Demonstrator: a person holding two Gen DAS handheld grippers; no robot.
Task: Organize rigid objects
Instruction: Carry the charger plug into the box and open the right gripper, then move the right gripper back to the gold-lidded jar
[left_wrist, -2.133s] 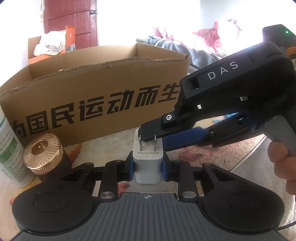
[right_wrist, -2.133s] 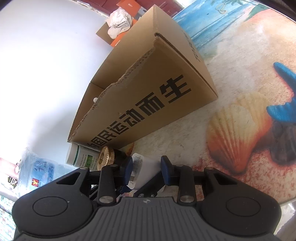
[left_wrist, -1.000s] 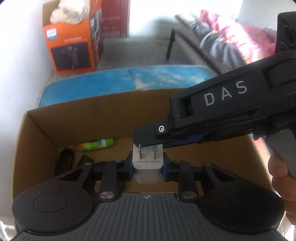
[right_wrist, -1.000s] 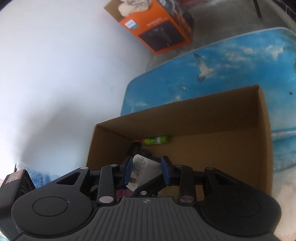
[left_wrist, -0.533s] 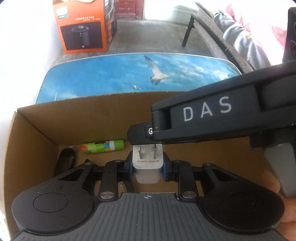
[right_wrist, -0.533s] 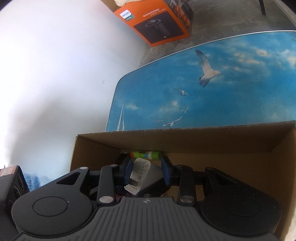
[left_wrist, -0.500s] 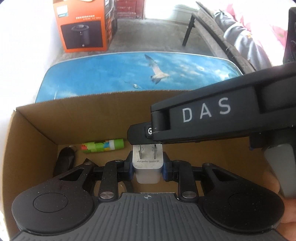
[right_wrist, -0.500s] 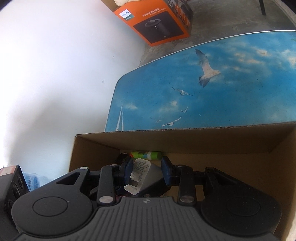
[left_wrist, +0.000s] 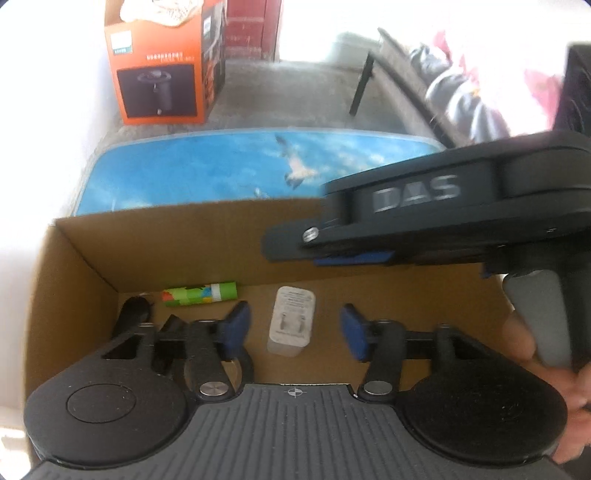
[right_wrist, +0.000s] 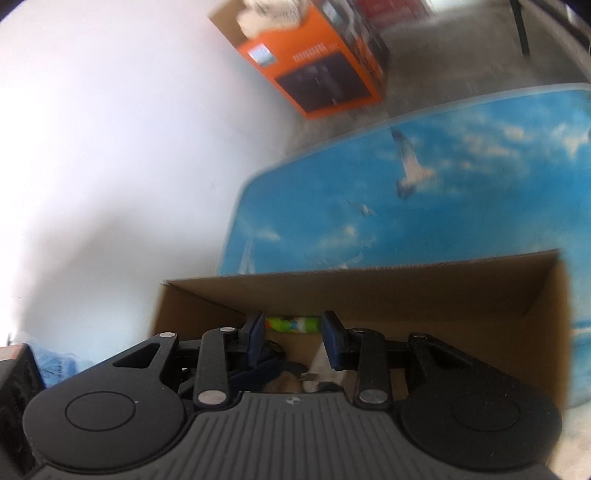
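Note:
A white plug adapter (left_wrist: 291, 320) lies on the floor of the open cardboard box (left_wrist: 207, 236), prongs up, between the spread pads of my left gripper (left_wrist: 293, 328), which is open and empty above it. My right gripper (right_wrist: 293, 338) is open and empty over the box's (right_wrist: 436, 291) left part; its body (left_wrist: 424, 218) crosses the left wrist view above the box. A corner of the adapter (right_wrist: 325, 360) shows below its right pad.
A green patterned tube (left_wrist: 201, 294) and a black object (left_wrist: 133, 317) lie at the box's far left; the tube shows in the right wrist view too (right_wrist: 291, 325). The box stands on a blue seagull-print table (left_wrist: 240, 162). An orange carton (left_wrist: 162, 66) stands on the floor beyond.
My left gripper opened and the adapter dropped to the box floor. My right gripper opened, let go of the adapter and drew back to the right.

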